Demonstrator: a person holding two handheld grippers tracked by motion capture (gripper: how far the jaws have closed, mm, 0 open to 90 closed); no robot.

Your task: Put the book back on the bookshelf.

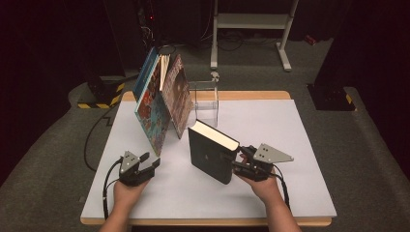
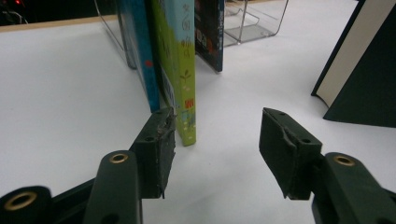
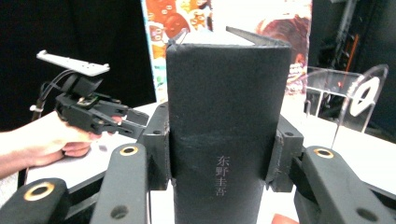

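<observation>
The black book [image 1: 212, 152] stands upright on the white surface [image 1: 290, 145], and your right gripper [image 1: 240, 162] pinches its spine from the side; both pads press on the cover. You are at the step of carrying it to the leaning books [image 1: 162, 99] beside the clear stand [image 1: 205, 99]. Next, I think, you must lift it without tilting. Your left gripper [image 1: 147, 162] is spread, holding nothing, probably ready to steady the row.

The thick book [image 1: 212, 152] stands right of the leaning books [image 1: 162, 104] (clear stand [image 1: 205, 101] behind it).
</observation>
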